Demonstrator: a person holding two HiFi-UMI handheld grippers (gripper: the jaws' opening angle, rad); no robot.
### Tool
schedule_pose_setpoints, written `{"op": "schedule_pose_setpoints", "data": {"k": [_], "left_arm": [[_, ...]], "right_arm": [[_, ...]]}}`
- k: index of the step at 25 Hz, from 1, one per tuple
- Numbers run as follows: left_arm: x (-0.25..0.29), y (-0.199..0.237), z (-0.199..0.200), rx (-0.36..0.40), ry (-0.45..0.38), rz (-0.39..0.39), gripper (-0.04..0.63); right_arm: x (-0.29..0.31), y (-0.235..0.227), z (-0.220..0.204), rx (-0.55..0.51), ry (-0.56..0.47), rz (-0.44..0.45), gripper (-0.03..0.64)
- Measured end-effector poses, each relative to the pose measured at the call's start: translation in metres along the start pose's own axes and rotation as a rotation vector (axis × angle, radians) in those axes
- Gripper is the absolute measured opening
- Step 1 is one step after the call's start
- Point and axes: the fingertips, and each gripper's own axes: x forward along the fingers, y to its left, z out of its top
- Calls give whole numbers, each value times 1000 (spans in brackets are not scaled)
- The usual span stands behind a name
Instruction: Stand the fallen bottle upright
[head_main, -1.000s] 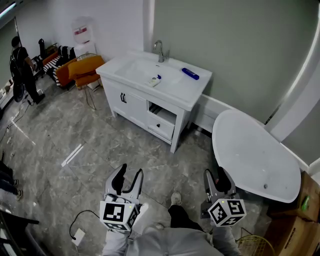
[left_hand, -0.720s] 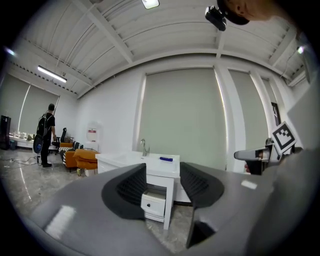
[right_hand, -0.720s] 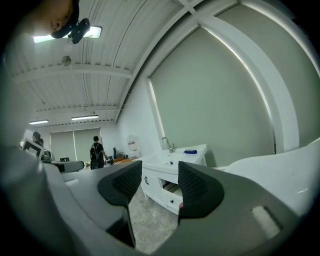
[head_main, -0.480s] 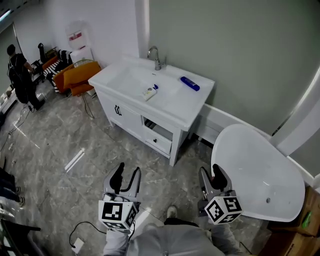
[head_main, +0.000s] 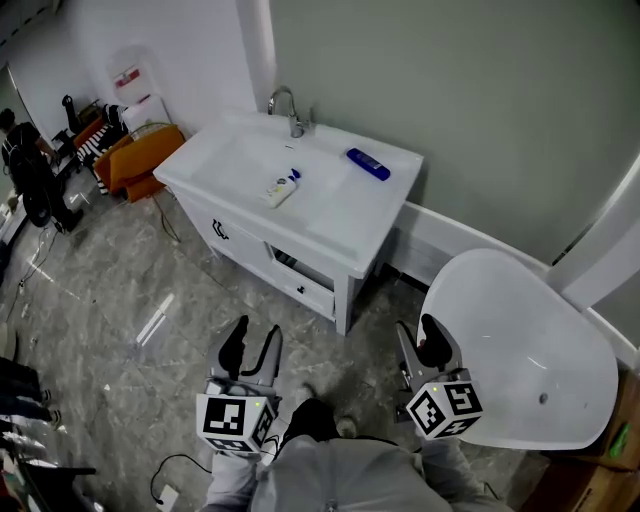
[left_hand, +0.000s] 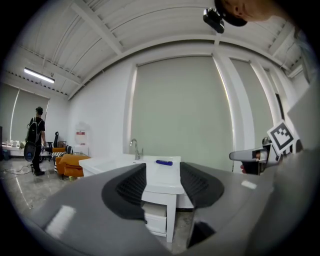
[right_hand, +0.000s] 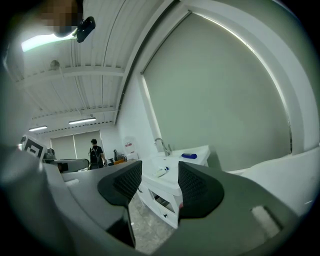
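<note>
A small white bottle (head_main: 279, 190) with a blue cap lies on its side on the white vanity top (head_main: 340, 215), beside the basin; the right gripper view also shows this bottle (right_hand: 161, 171). My left gripper (head_main: 250, 338) and right gripper (head_main: 415, 332) are held low over the floor, well short of the vanity. Each points level toward it. In the left gripper view my left gripper (left_hand: 162, 185) has its jaws apart with nothing between them. The same holds for my right gripper (right_hand: 160, 182).
A blue flat object (head_main: 368, 164) lies at the back of the vanity near the faucet (head_main: 290, 108). A white bathtub (head_main: 520, 350) stands close on the right. An orange chair (head_main: 140, 160) and a person (head_main: 25, 175) are far left. A cable (head_main: 165, 480) lies on the floor.
The vanity has come nearer and shifted left in the head view as both grippers were carried forward together. Jaws of both look unchanged.
</note>
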Motion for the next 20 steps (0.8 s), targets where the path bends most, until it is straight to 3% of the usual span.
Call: {"op": "schedule_pose_setpoints", "data": {"k": [7, 20], "left_arm": [[90, 25, -5, 5, 1, -47, 259], [309, 149, 28, 12, -4, -149, 259]], "right_arm": [[69, -35, -2, -2, 1, -60, 224], [282, -68, 28, -27, 1, -217, 224]]}}
